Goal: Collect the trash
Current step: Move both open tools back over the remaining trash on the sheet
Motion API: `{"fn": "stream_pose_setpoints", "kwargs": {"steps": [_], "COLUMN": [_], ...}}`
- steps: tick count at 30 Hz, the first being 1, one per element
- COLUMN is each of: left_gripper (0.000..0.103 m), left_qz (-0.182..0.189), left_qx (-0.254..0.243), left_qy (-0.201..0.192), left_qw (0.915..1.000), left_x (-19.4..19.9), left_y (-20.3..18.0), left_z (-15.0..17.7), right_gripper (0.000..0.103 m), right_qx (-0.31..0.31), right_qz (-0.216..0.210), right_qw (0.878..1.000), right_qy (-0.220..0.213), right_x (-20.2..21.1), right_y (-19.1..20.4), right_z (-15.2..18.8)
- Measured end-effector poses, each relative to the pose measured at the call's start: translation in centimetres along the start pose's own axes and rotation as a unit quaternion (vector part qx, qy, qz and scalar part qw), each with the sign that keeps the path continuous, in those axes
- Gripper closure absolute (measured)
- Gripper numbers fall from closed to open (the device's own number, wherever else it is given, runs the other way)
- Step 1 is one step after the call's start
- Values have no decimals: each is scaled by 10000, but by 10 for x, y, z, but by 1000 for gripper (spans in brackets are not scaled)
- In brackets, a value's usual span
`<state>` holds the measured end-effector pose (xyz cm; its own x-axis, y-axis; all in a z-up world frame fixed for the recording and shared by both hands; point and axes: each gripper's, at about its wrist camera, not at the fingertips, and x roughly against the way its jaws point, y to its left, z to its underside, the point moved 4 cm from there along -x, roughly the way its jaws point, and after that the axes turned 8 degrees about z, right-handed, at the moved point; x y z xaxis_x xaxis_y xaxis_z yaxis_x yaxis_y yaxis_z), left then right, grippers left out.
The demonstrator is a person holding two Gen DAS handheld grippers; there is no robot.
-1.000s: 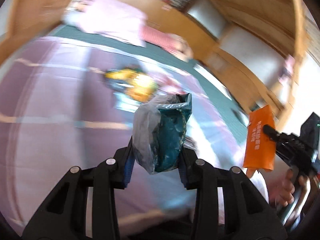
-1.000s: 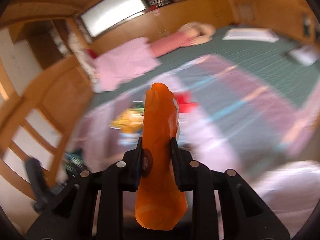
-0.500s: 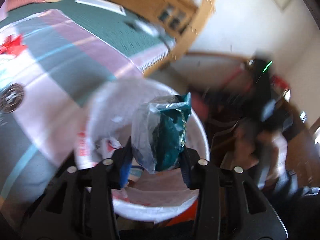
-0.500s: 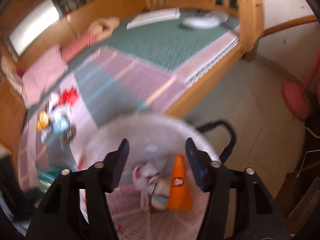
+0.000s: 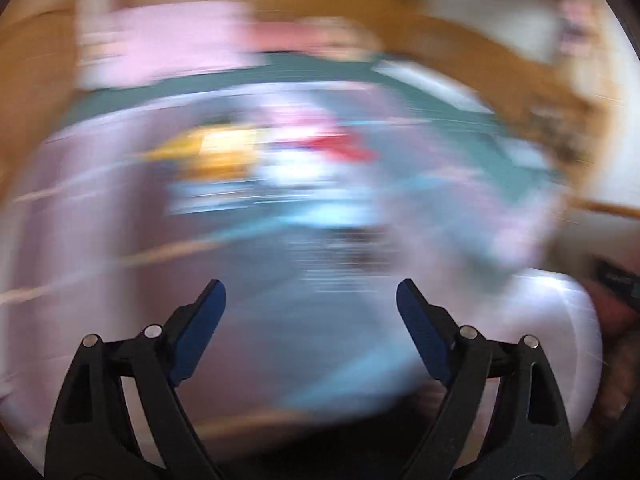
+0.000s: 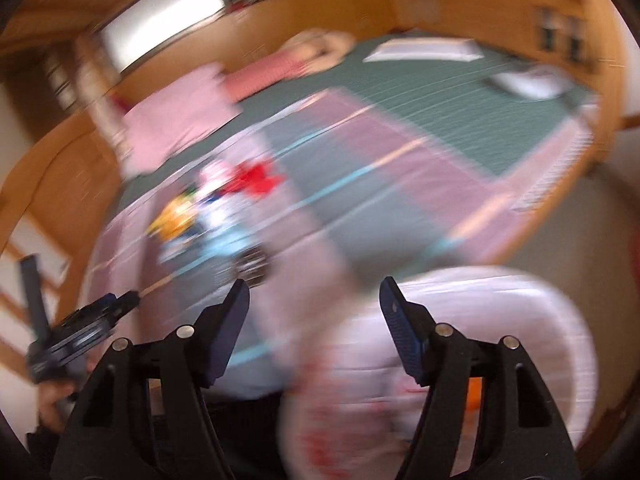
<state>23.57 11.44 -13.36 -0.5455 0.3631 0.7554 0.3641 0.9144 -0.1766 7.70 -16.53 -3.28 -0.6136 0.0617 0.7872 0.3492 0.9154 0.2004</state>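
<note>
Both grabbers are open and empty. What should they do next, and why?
Probably reach the left gripper toward the colourful wrappers left on the bed: both it and the right gripper are open and empty, and the white-lined bin sits close by.

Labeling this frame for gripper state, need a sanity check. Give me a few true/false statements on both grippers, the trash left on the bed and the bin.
1. The left gripper is open with nothing between its fingers. True.
2. The right gripper is shut on an orange wrapper. False: its jaws are spread and empty; an orange bit shows inside the white-lined trash bin.
3. Trash is left on the bed: a pile of wrappers, yellow, red and light blue, lies on the striped blanket. True.
4. The trash bin stands on top of the bed. False: it sits low at the right of the view, below the bed's edge.
5. The left wrist view is sharp. False: it is heavily motion-blurred.
</note>
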Motion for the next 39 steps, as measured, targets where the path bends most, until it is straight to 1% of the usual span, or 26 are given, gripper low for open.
{"fn": "stream_pose_setpoints", "kwargs": {"steps": [1,2,3,4,5,6,7,9,11,13,14,16,17,18,19,20,22,23,24,29,33,35,39], "left_gripper": [16,16,17,17,20,20,20,20,20,20,20,29,45,52,55,64,77,92,99,101,101,101,101], "left_qz": [-696,-1197,-1611,-1760,-1810,-1787,-1833,-2192,-2245,-2121,-2103,-2142,-2111,-1970,-1967,-1884,-1810,-1827,-1896,-1806,-1599,-1550,-1612], "left_qx": [188,421,813,1106,1475,1677,1743,1669,1737,1833,1842,1870,1873,1899,1892,1893,1915,1915,1909,1989,2270,2333,2277], "left_qy": [14,91,299,460,544,509,466,604,821,1004,1125,1381,1519,1582,1503,1477,1431,1419,1421,1363,1269,1251,1341], "left_qw": [9974,9919,9831,9771,9708,9682,9664,9594,9554,9546,9535,9487,9473,9488,9502,9523,9540,9538,9526,9535,9523,9518,9509], "left_x": [-1,-1,0,1,6,11,15,16,14,8,3,-7,-11,-13,-11,-11,-9,-7,-6,3,11,14,9], "left_y": [41,81,121,146,177,193,209,229,243,251,254,265,268,270,270,268,265,264,264,268,276,278,281], "left_z": [6,12,21,23,27,29,30,37,47,54,57,67,71,76,76,76,77,77,78,84,87,89,89], "right_gripper": [36,36,36,36,36,36,37,37,37,37,37,37,37,37,37,37,37,37,37,37,37,37,37], "right_qx": [125,267,346,418,503,557,622,865,1081,1388,1672,1899,1903,1838,1726,1630,1495,1482,1469,1441,1425,1442,1401], "right_qz": [-221,-443,-610,-834,-1152,-1336,-1486,-1752,-1774,-1707,-1578,-1384,-1272,-1164,-1119,-1107,-1028,-987,-953,-910,-916,-912,-897], "right_qw": [9996,9984,9969,9945,9901,9869,9837,9764,9744,9723,9696,9680,9693,9714,9731,9741,9764,9773,9781,9792,9789,9788,9794], "right_qy": [105,234,346,471,617,708,803,923,863,788,842,885,897,953,1040,1108,1170,1152,1121,1099,1142,1134,1148], "right_x": [-12,-29,-39,-50,-63,-71,-78,-97,-110,-124,-133,-139,-142,-146,-151,-152,-157,-157,-157,-156,-158,-158,-160], "right_y": [25,57,81,108,142,167,192,246,283,308,317,317,313,308,302,293,284,281,278,273,273,274,271], "right_z": [2,5,7,9,13,16,20,31,40,49,56,60,60,58,56,59,58,59,59,58,59,58,57]}}
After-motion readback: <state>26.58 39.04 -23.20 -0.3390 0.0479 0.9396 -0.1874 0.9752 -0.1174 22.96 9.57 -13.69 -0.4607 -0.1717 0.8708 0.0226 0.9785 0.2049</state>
